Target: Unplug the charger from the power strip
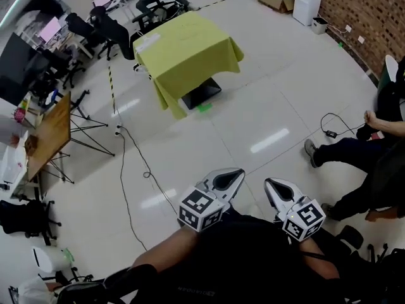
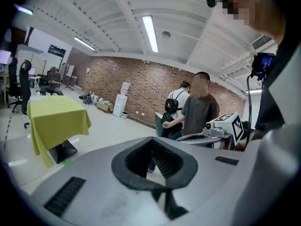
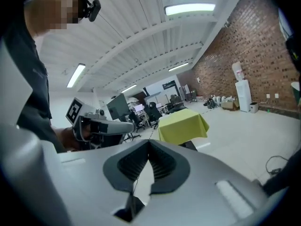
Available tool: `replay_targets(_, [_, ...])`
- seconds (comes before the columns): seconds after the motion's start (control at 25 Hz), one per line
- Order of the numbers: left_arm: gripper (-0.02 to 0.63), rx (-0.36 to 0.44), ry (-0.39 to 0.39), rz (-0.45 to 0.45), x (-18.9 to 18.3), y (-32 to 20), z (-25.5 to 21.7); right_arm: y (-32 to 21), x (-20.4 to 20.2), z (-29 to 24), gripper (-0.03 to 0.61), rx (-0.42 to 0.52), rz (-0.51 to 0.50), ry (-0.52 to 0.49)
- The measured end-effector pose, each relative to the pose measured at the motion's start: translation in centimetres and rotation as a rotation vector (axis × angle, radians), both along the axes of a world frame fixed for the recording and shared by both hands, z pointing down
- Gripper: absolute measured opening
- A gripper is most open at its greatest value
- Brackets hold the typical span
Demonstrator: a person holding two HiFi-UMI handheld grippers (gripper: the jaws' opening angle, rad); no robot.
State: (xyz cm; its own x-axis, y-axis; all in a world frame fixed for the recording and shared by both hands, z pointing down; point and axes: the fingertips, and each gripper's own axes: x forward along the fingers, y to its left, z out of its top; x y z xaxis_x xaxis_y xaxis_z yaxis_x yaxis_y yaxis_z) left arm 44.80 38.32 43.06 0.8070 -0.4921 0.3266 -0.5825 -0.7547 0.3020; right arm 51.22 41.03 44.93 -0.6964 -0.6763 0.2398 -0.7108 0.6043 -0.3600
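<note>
While held side by side at the chest, left claw [image 1: 230, 178] and right claw [image 1: 277, 189] point forward, closed, empty.

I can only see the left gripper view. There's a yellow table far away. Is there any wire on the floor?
Observer: Yes. The head view shows a thin dark cable snaking over the floor tiles toward your left gripper.
Operator: Is there another one?
Observer: One more: a small dark block on a looped wire lies by a seated person's shoe. I can't tell if it's the charger.
Operator: Is my other gripper holding something?
Observer: No. The right gripper is shut, with nothing between its jaws.
</note>
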Motion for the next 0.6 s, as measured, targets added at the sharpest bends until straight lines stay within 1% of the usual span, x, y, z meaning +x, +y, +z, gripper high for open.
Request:
replay_targets(0.12, [0.006,0.002,-0.035,-0.077,-1.4,-0.2,1.2,-1.1,-0.8,1.3,0.003,-0.005,-0.068,-0.018])
replay_targets(0.32, [0.006,0.007,-0.030,-0.191,-5.2,-1.6,1.7,-3.0,-4.4,1.3,0.003,0.015,-0.187,-0.002])
replay_targets(0.48, [0.006,0.033,-0.014,-0.242,-9.2,-3.9,1.8,-5.6,-8.5,1.1,0.003,0.030,-0.241,0.023])
replay_targets(0.6, [0.006,0.049,-0.008,-0.266,-12.9,-7.2,1.9,-9.1,-12.2,1.2,0.003,0.033,-0.262,0.044])
